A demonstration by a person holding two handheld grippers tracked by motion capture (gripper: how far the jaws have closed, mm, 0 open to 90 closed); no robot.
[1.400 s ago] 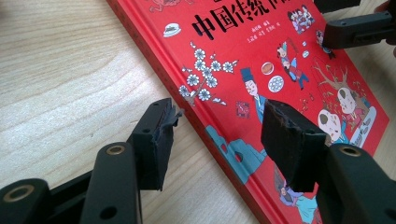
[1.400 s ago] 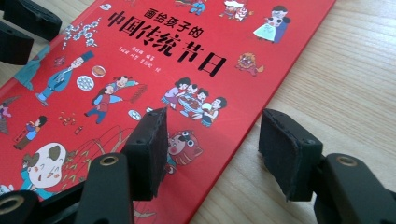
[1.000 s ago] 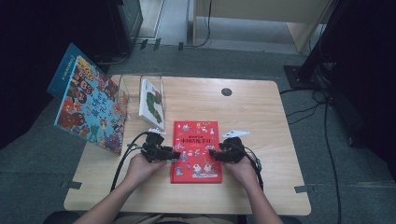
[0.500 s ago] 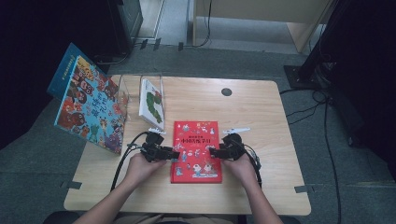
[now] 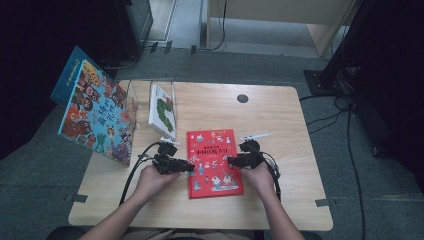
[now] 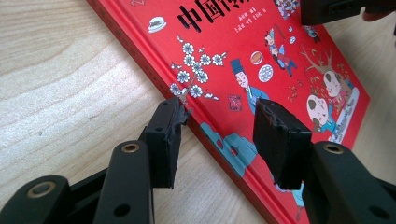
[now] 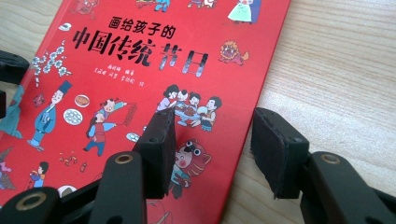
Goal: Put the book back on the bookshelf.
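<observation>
Your book (image 5: 214, 162) lies flat on the tabletop (image 5: 280, 125), near its front edge, between your two hands. Behind it to the left, a second book (image 5: 163, 110) stands in a clear holder (image 5: 131, 100). A third book (image 5: 95, 112) leans at the tabletop's left edge.

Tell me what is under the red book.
The red book lies flat on the wooden table, bare wood showing around its edges. Whatever might sit beneath the cover is hidden by the book itself.
</observation>
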